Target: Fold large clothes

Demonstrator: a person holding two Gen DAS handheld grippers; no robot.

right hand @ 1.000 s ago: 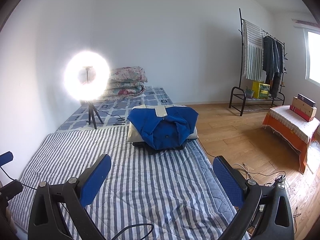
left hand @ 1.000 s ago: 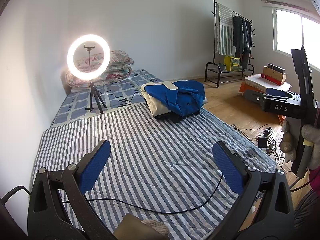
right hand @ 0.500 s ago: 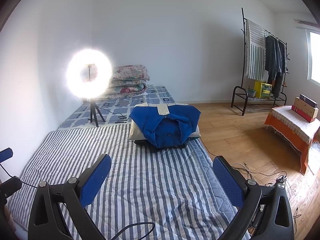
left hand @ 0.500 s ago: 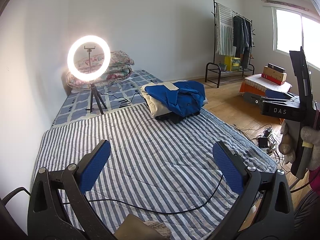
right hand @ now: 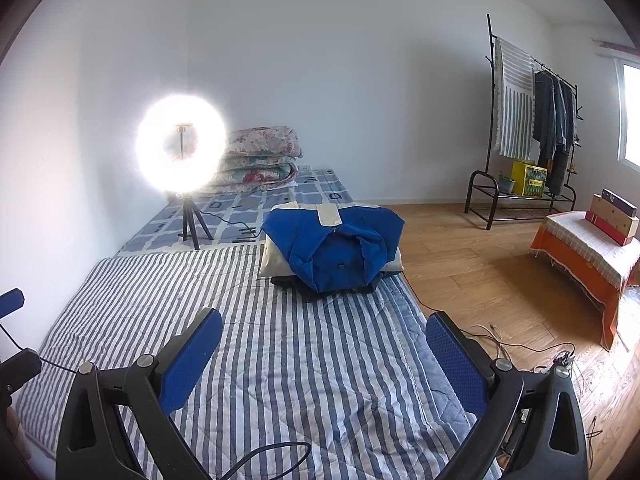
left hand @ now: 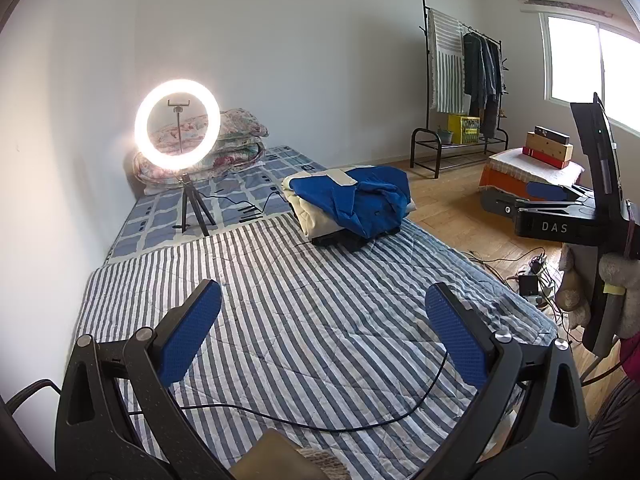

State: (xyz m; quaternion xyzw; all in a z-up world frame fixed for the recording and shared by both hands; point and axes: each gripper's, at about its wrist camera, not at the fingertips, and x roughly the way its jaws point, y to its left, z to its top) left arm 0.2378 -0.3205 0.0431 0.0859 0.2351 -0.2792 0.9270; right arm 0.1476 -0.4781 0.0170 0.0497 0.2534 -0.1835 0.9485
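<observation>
The left gripper [left hand: 323, 322] hangs above the striped quilt [left hand: 304, 312] with its jaws spread wide, gripping nothing. The right gripper [right hand: 324, 356] is likewise spread and empty — both well apart from the clothes. The blue garment [right hand: 334, 242] tops a pile of 3 or so folded pieces at the quilt's far end, just beside a lit ring light [right hand: 181, 148] on its tripod.
</observation>
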